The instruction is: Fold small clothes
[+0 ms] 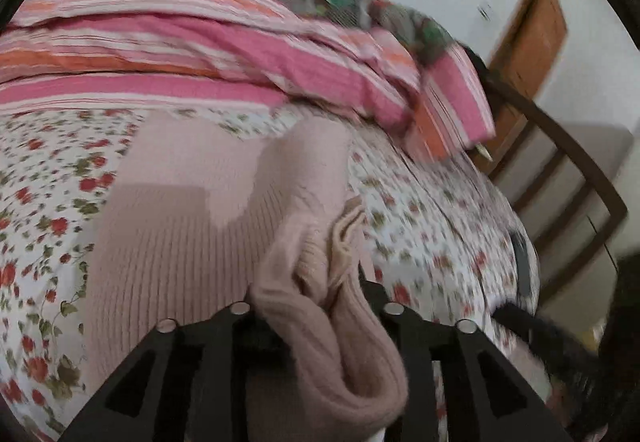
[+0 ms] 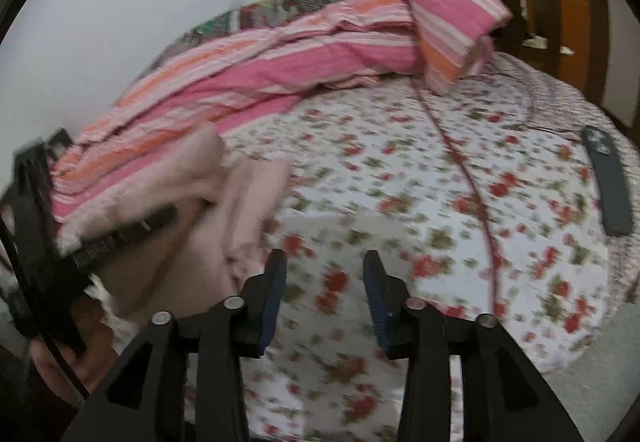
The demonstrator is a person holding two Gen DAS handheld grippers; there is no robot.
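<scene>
A pale pink knit sweater (image 1: 172,226) lies on the floral bedsheet (image 1: 40,201). My left gripper (image 1: 316,306) is shut on a bunched fold of the sweater, which fills the gap between the fingers and hangs over them. In the right wrist view the sweater (image 2: 248,209) lies at the left, with the left gripper's black body (image 2: 44,242) over it. My right gripper (image 2: 324,282) is open and empty above bare sheet, to the right of the sweater.
A pink and orange striped blanket (image 2: 280,73) is heaped at the back of the bed. A dark remote control (image 2: 608,181) lies near the bed's right edge. A wooden chair (image 1: 576,177) and a brown door (image 1: 532,41) stand beyond the bed.
</scene>
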